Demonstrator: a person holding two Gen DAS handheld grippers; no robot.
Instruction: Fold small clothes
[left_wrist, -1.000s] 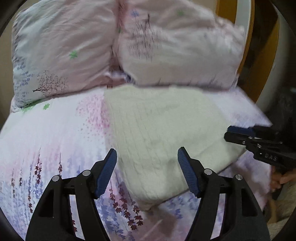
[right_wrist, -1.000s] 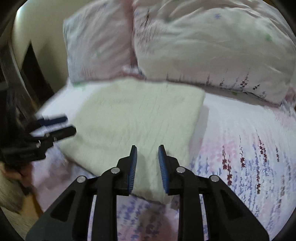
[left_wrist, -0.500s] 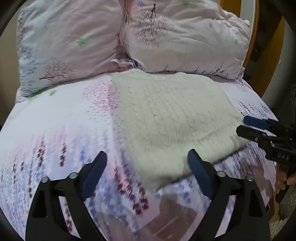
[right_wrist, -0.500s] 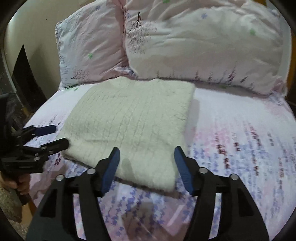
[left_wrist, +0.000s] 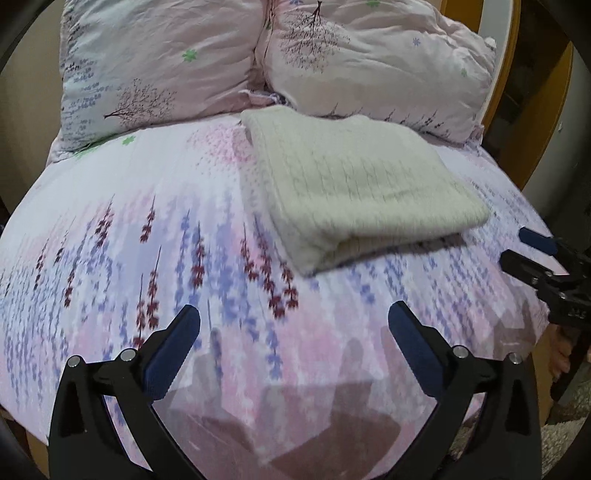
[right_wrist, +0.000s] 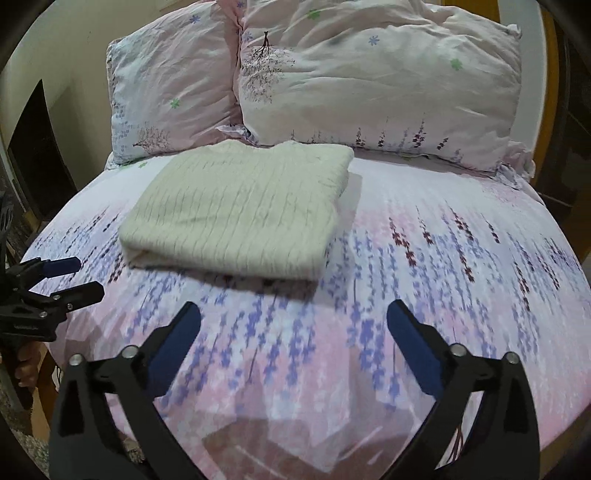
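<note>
A cream cable-knit garment (left_wrist: 354, 184) lies folded into a thick rectangle on the flower-print bed sheet (left_wrist: 147, 236), just in front of the pillows. It also shows in the right wrist view (right_wrist: 240, 206). My left gripper (left_wrist: 293, 325) is open and empty, held above the sheet well short of the garment. My right gripper (right_wrist: 293, 325) is open and empty too, back from the garment's near edge. Each gripper shows at the edge of the other's view, the right gripper (left_wrist: 532, 251) and the left gripper (right_wrist: 70, 277), both open.
Two pink flower-print pillows (right_wrist: 369, 77) lean at the head of the bed, touching the garment's far edge. A wooden bed frame (left_wrist: 535, 110) rises at the right. A dark opening in the wall (right_wrist: 37, 155) is at the left. The bed's front edge drops off below the grippers.
Both grippers have drawn back from the folded garment toward the bed's front edge. The right gripper, nearly shut a second ago, has opened wide. The garment stays folded in place.
</note>
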